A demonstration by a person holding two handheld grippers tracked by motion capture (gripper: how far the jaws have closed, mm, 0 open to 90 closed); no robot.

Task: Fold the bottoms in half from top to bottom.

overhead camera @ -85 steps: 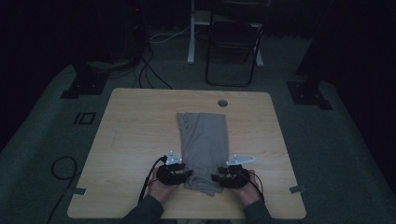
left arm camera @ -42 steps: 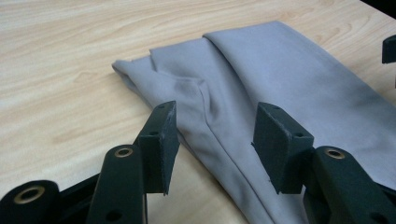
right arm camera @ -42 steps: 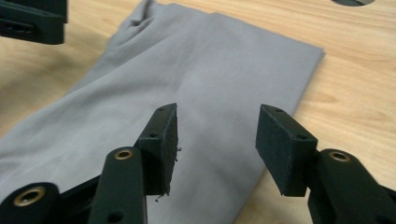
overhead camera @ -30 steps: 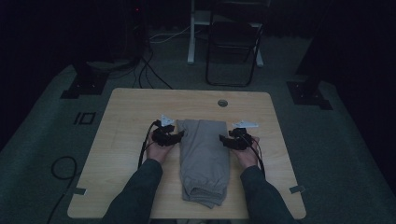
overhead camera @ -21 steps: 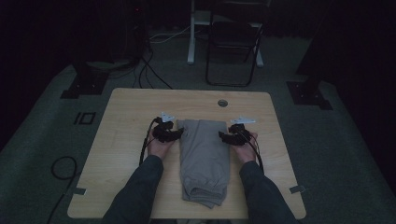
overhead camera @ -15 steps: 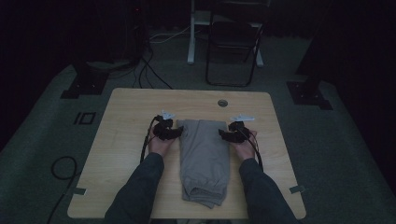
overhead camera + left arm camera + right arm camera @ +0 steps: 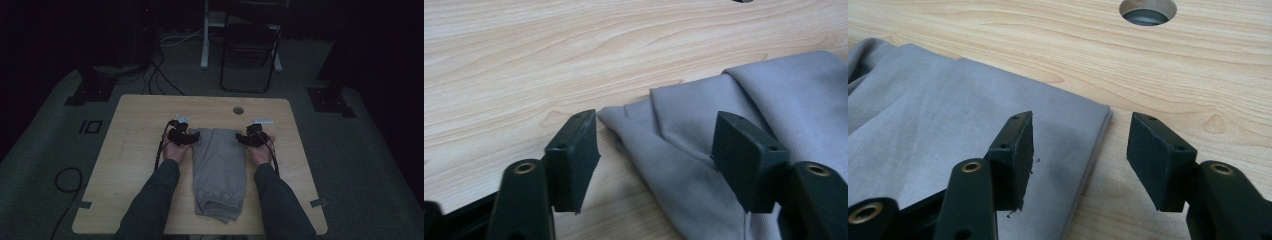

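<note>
Two open tools at the far corners of a folded grey garment on the table.

The grey garment lies lengthwise down the middle of the wooden table, its near end bunched in folds close to the table's front edge. The left tool sits at its far left corner, released, jaws spread either side of the cloth's corner in the left gripper view. The right tool sits at the far right corner, also released, with the cloth's edge between its jaws. Neither pinches the fabric. The high view is dim, so the fabric's type and seams are hard to make out. A round cable hole is partly cut off at the top of the right gripper view.
</note>
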